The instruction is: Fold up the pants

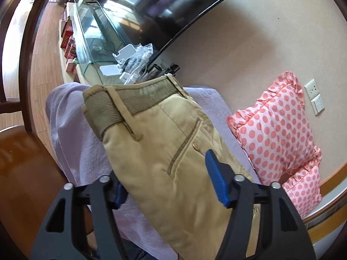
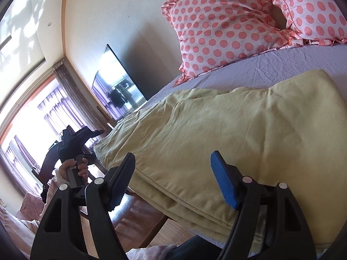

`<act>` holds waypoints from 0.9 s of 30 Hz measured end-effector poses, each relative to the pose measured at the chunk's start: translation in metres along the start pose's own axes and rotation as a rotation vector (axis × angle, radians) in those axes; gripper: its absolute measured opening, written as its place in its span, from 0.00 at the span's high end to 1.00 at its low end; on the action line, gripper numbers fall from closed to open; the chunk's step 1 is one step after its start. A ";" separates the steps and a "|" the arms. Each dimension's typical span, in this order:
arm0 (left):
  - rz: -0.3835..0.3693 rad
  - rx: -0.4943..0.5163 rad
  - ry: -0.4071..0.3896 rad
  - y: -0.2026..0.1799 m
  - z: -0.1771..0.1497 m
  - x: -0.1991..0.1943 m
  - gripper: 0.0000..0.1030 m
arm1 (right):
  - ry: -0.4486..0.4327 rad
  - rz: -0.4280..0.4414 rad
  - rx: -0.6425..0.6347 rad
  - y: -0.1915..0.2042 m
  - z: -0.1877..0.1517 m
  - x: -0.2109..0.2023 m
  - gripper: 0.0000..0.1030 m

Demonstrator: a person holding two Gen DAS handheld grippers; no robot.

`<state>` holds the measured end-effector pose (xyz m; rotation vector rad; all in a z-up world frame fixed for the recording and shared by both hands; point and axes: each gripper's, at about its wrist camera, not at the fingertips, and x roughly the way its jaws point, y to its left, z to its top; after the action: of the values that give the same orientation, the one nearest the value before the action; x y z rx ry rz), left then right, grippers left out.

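Tan pants (image 1: 164, 151) lie folded on a lilac bed sheet (image 1: 71, 130). Their ribbed waistband (image 1: 130, 101) points to the bed's far end, back pocket up. My left gripper (image 1: 167, 179) is open, its blue-padded fingers either side of the pants' seat. In the right wrist view the pants (image 2: 216, 134) lie in stacked layers near the bed's edge. My right gripper (image 2: 171, 177) is open over that folded edge. The left gripper's body and the hand holding it (image 2: 73, 151) show at the left.
Two pink polka-dot pillows (image 2: 227, 28) lean against the wall at the head of the bed. A TV (image 1: 173, 10) and a glass-topped cabinet (image 1: 93, 34) with small clutter stand beyond the bed. A wooden chair (image 1: 19, 162) is beside the bed.
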<state>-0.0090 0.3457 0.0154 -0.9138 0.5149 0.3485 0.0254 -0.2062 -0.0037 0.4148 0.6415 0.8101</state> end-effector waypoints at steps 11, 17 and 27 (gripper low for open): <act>-0.125 0.629 -0.113 -0.199 -0.075 -0.053 0.92 | -0.158 -0.084 0.063 -0.032 0.007 -0.056 0.22; -0.464 1.005 0.116 -0.290 -0.229 -0.059 0.91 | -0.306 -0.204 0.199 -0.070 0.005 -0.115 0.15; -0.479 1.321 0.341 -0.290 -0.366 -0.033 0.86 | -0.320 -0.155 0.330 -0.108 0.015 -0.148 0.14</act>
<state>0.0073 -0.1218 0.0401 0.2271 0.6651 -0.5759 0.0162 -0.3900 0.0003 0.7688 0.4999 0.4754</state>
